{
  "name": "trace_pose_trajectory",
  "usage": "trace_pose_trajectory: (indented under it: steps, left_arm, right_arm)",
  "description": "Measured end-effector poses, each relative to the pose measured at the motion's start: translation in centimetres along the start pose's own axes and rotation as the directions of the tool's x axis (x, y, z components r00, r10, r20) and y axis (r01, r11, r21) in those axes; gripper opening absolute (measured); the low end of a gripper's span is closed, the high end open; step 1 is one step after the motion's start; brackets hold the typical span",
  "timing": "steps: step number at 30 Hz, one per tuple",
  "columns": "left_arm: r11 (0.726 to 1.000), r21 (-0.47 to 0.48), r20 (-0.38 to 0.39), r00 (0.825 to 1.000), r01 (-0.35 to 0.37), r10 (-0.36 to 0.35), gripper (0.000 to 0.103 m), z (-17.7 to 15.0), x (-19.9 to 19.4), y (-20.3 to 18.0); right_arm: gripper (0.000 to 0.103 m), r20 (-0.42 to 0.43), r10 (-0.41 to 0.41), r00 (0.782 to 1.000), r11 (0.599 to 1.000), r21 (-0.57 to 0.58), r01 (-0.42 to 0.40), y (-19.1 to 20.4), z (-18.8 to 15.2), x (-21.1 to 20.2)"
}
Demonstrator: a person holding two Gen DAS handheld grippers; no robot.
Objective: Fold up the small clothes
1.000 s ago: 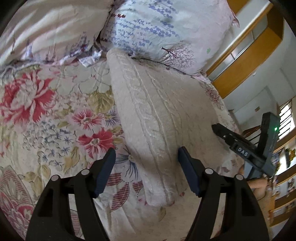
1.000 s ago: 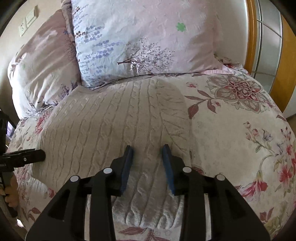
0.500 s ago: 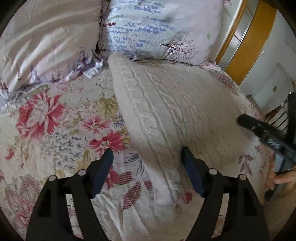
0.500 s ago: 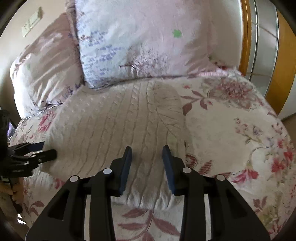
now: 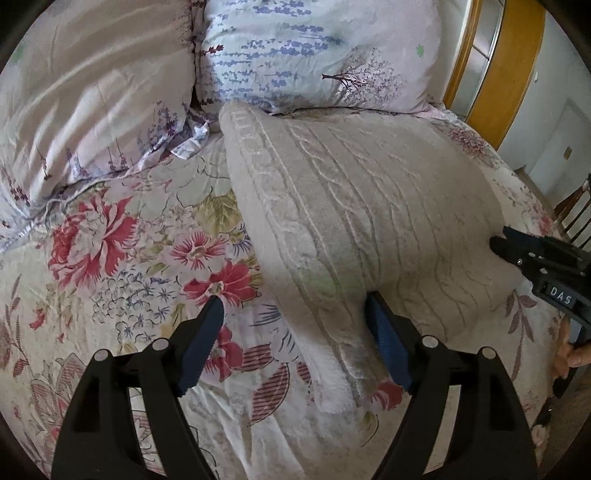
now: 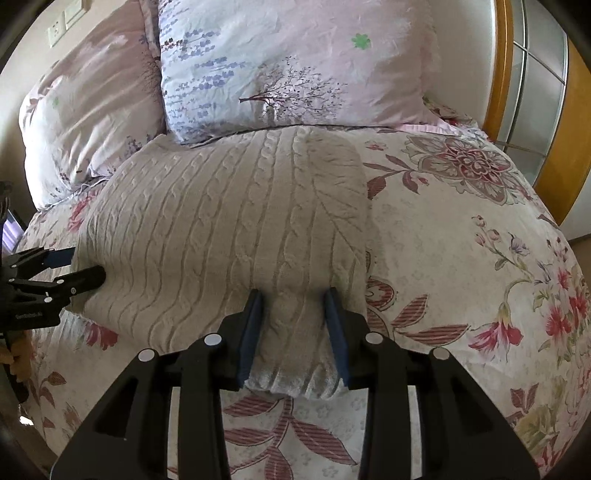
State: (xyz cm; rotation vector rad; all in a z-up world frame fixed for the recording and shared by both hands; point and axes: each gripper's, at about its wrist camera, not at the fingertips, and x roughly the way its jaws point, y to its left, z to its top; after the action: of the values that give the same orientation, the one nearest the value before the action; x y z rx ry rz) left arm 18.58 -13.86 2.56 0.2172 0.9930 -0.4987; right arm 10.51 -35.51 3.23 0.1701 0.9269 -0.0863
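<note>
One cream cable-knit sweater (image 6: 229, 236), folded into a block, lies on the floral bedspread (image 6: 461, 258), its far edge touching the right-hand pillow (image 6: 295, 62). Two pillows total; the second pillow (image 5: 85, 88) sits left of the first. Two grippers, mine.

My left gripper (image 5: 295, 325) is spread wide over the sweater's near left corner: one blue pad (image 5: 384, 339) rests on the knit, the other fingertip is over bare bedspread, nothing clamped. My right gripper (image 6: 291, 314) is partly parted, both pads pressing down into the knit at the near right edge; fabric sits between them but I see gaps, so no firm pinch.

Edges: the sweater's left edge (image 5: 258, 221) runs straight and thick, near edge hangs a bit rounded. In the left view the right gripper (image 5: 535, 258) touches the knit at the far right side.

Room: wide open bedspread right of the sweater, and a strip on its left. Wooden frame (image 6: 498, 74) bounds the far right side. Wall outlet (image 6: 62, 22) top left.
</note>
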Motion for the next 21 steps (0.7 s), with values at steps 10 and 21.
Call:
trace_pose_trajectory:
  steps: [10,21]
  left_arm:
    - [0.995,-0.055,-0.009,0.997,0.082,-0.083,0.083,0.4,-0.3,1.2]
    - [0.820,-0.362,0.025,0.883,0.444,-0.468,0.083,2.5,0.1,7.5]
  right_arm:
    - [0.046,-0.065,0.033,0.997,0.999,0.020,-0.032,-0.5,1.2,-0.1]
    - [0.088,-0.016,0.358,0.933,0.830,0.463,-0.311,-7.6,5.8,0.7]
